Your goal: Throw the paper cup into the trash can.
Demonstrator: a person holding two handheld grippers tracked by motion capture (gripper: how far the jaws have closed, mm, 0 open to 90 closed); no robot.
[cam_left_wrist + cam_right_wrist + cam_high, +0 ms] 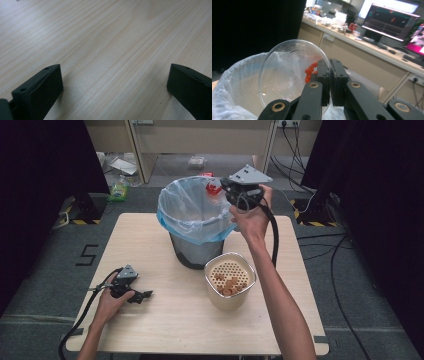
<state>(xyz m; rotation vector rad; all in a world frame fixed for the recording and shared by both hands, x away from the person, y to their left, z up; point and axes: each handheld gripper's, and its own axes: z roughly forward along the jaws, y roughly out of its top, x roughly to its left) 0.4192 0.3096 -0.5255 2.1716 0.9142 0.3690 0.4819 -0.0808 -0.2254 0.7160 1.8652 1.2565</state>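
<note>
My right gripper (223, 187) is held up over the far right rim of a bin lined with a pale blue bag (192, 210). In the right gripper view my right gripper (330, 75) is shut on the rim of a clear plastic bowl (284, 75), which is tipped on edge above the bag (234, 82). A few red-orange bits (310, 71) cling to the bowl near the jaws. My left gripper (142, 295) rests low on the wooden table (150, 330) at the front left, and my left gripper (113, 82) is open with nothing between its jaws.
A cream container (230, 280) with a perforated insert and brown pieces stands right in front of the bin. The table's left edge lies beside my left hand. A desk with monitors (392, 22) stands in the background of the right gripper view.
</note>
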